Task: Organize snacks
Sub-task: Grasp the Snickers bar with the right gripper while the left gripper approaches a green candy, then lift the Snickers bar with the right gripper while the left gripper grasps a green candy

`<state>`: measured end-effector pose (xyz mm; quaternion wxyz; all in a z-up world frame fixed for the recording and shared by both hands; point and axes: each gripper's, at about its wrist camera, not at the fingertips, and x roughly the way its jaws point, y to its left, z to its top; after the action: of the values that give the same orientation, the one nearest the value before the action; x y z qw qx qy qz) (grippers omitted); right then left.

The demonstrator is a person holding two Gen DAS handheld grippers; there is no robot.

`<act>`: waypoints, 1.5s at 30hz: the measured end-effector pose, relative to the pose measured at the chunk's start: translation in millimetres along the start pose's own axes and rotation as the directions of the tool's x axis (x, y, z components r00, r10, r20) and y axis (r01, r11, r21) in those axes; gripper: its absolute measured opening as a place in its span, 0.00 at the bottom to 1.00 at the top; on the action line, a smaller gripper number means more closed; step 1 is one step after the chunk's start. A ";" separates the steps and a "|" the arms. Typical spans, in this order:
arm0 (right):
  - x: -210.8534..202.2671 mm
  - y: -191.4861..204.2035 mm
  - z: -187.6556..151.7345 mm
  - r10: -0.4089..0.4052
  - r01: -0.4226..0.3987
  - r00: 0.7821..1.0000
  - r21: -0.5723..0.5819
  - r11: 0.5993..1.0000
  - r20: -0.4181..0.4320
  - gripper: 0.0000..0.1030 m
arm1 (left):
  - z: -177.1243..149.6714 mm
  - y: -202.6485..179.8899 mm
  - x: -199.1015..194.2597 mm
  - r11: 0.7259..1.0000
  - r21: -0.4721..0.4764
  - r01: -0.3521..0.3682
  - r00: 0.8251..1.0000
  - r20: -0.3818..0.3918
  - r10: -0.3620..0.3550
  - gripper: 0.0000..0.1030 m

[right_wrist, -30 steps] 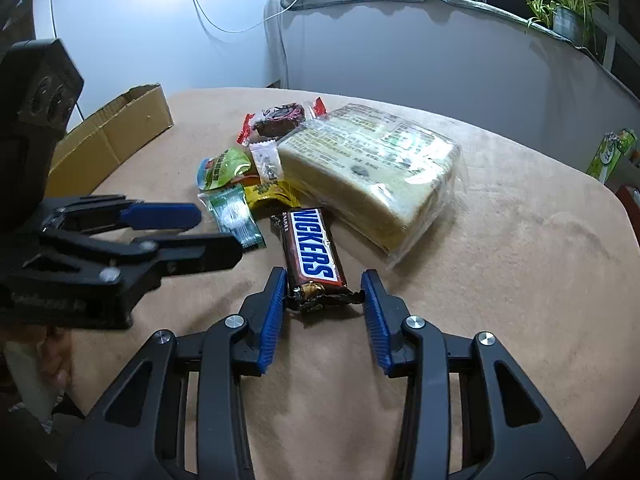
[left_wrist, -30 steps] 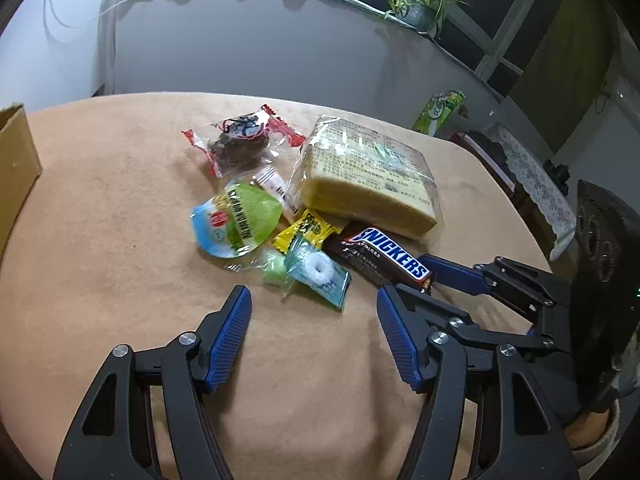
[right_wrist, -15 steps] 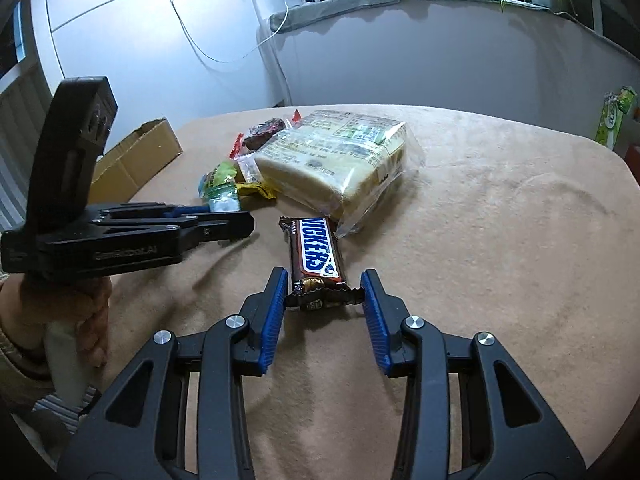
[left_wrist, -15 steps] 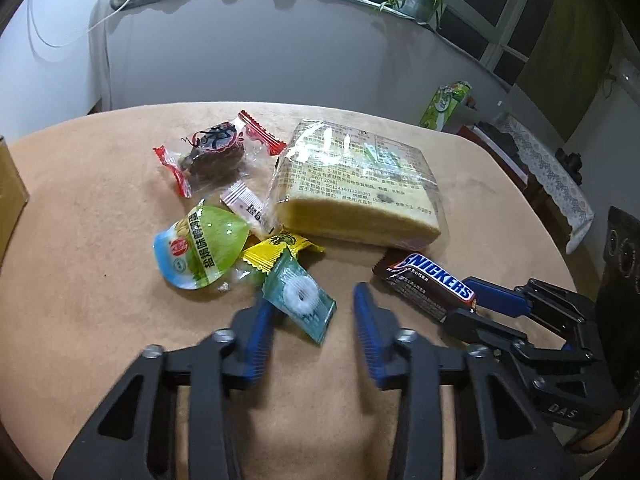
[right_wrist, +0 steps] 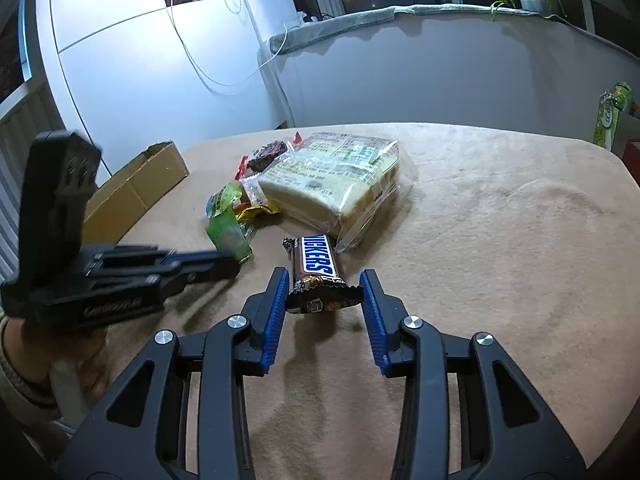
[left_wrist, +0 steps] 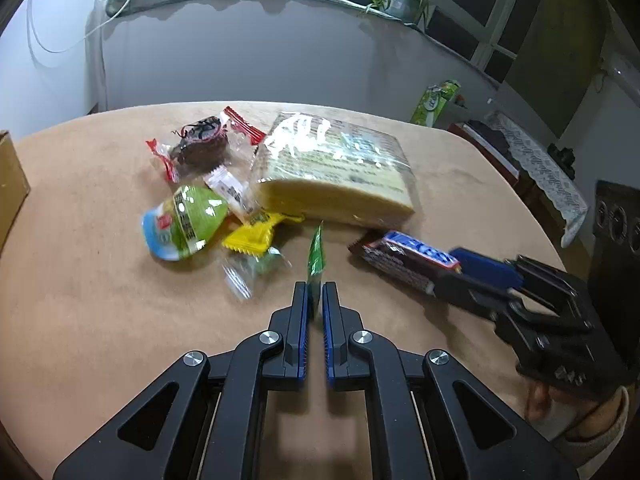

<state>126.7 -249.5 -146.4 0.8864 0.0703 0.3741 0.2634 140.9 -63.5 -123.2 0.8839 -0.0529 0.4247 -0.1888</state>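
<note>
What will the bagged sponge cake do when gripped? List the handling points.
The bagged sponge cake probably squashes under a hard squeeze; it looks soft. Its glossy loose wrapper may slip or crumple. It looks too wide for one claw, so grabbing a bag edge likely leaves it hanging.

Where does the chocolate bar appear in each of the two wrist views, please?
Left wrist view: chocolate bar at right of centre, held by the right gripper.
Right wrist view: chocolate bar at lower centre, between that gripper's fingers.
Shared landmark: the wrapped bread loaf just behind it.
</note>
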 end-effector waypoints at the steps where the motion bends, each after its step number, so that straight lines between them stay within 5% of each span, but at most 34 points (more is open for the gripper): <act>1: -1.2 0.2 -0.4 -0.005 0.005 1.000 0.001 1.000 0.003 0.36 | -2.6 -0.8 -2.1 1.000 0.000 0.002 1.000 0.002 -0.002 0.05; 10: 7.8 3.3 -1.3 -0.006 0.005 0.998 -0.012 1.000 -0.061 0.36 | -3.7 -13.9 -4.7 0.998 0.059 -0.031 0.999 -0.011 0.032 0.08; 13: 11.0 0.2 -1.8 0.006 -0.006 0.996 0.006 1.000 -0.085 0.39 | 0.6 -26.4 0.3 0.989 0.129 -0.068 0.998 -0.007 0.069 0.16; 16: 11.5 -3.9 -2.1 0.019 -0.017 0.996 0.027 0.999 -0.087 0.40 | 2.3 -33.5 8.8 0.984 0.162 -0.074 0.997 -0.022 0.078 0.46; 21: 15.2 -9.5 1.7 0.027 -0.022 0.995 0.052 0.998 -0.091 0.40 | 7.0 -40.4 19.4 0.977 0.182 -0.111 0.993 -0.027 0.118 0.50; 26: 14.3 -3.5 1.7 0.003 -0.001 0.996 0.017 1.000 -0.087 0.36 | 16.0 -44.9 29.2 0.972 0.209 -0.109 0.992 -0.040 0.120 0.46; 27: 13.6 -3.0 1.6 0.002 -0.001 0.997 0.015 1.000 -0.083 0.33 | 15.9 -46.8 30.3 0.969 0.224 -0.106 0.992 -0.038 0.117 0.36; 34: 2.0 -10.2 0.1 0.030 -0.028 0.999 0.063 0.998 -0.032 0.29 | 13.9 -45.2 26.4 0.974 0.213 -0.082 0.995 -0.030 0.090 0.31; 36: -0.9 -12.2 -1.1 0.040 -0.038 0.999 0.079 0.996 -0.025 0.29 | 13.6 -42.1 20.8 0.981 0.188 -0.049 0.998 -0.020 0.054 0.16; 45: -27.8 -11.4 -31.4 0.025 -0.022 0.999 0.105 0.994 -0.022 0.29 | 0.3 -20.8 0.7 0.994 0.107 0.007 1.000 -0.001 -0.007 0.13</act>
<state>93.3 -275.9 -155.0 0.8740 0.1182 0.3967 0.2546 135.6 -83.0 -118.2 0.8845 -0.0068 0.4143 -0.2143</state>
